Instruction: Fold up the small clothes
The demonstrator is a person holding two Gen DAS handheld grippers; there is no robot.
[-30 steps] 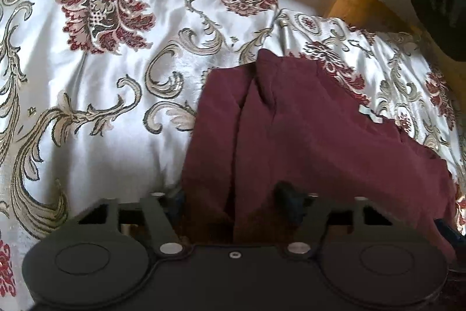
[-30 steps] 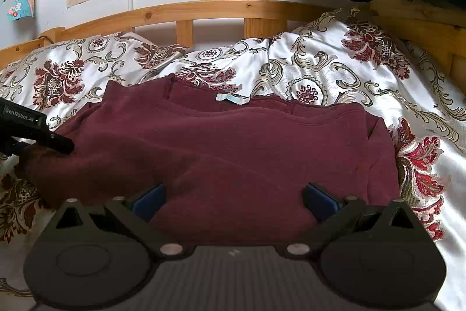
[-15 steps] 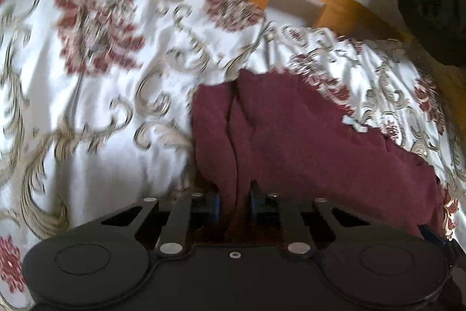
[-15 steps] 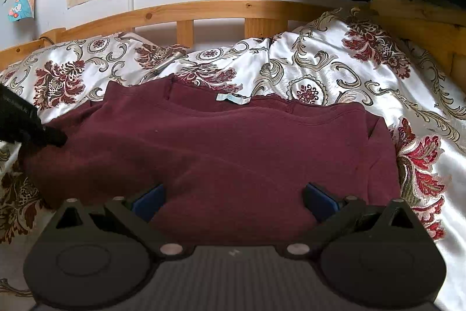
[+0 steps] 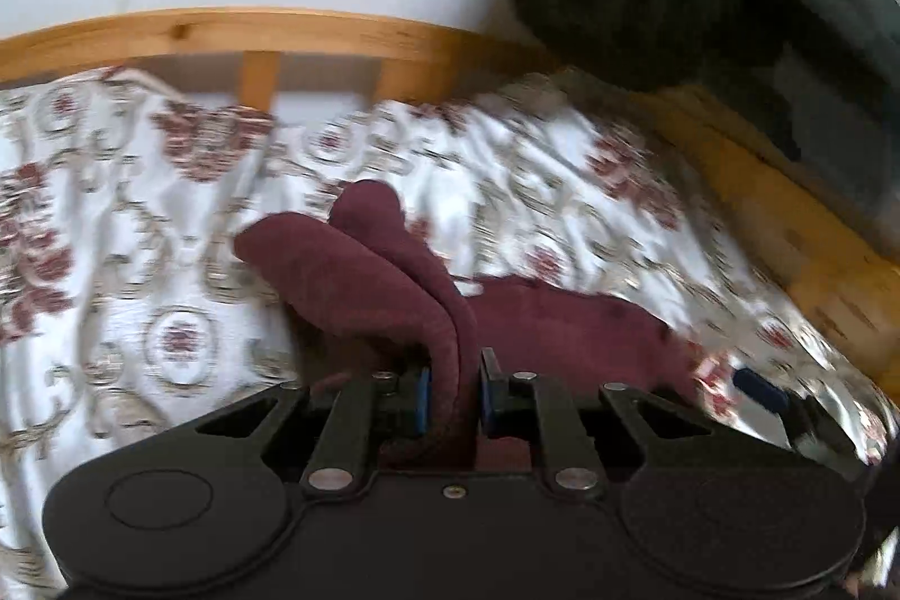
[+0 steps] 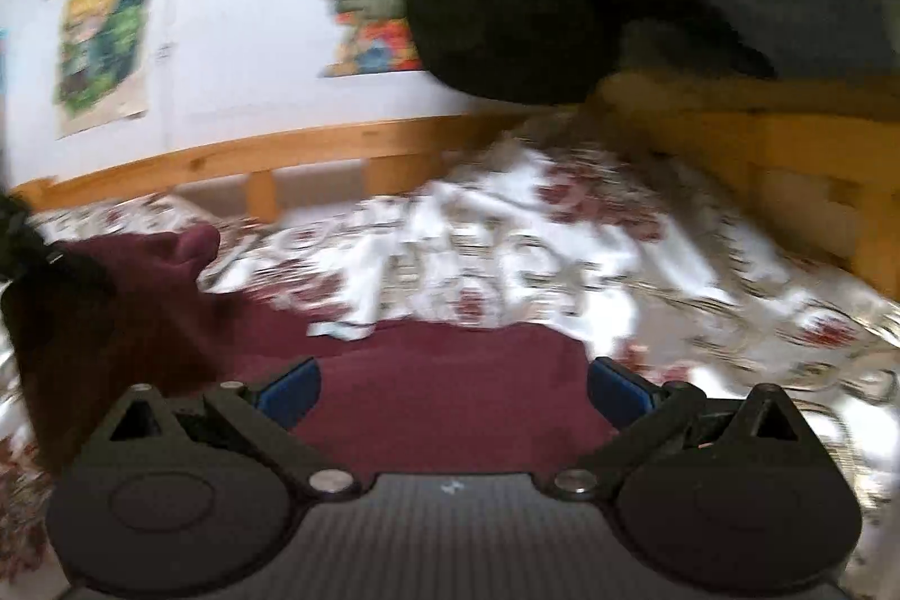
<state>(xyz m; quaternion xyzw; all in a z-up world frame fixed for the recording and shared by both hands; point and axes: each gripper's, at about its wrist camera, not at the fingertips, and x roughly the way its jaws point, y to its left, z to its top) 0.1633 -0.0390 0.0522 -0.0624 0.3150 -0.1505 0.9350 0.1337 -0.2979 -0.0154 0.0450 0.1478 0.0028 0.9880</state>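
On the bed (image 5: 169, 352), a fold of the maroon sweater (image 5: 360, 285) is clamped by the left gripper (image 5: 454, 395); the right gripper (image 6: 453, 392) is held apart above it.

Wooden-framed bed (image 6: 315, 153), white floral satin cover (image 5: 169, 262), maroon garment (image 6: 450, 397) lying on the cover

Garment (image 5: 540, 330) lies on the bedspread (image 5: 140, 319), spread across the bed. Its left end is bunched between the left gripper (image 5: 454, 395) jaws, raised off the bedspread. Right gripper (image 6: 453, 389) sits over the garment's near edge, jaws either side. Headboard (image 5: 253, 32) runs behind; posters (image 6: 101, 37) hang on the wall above it.
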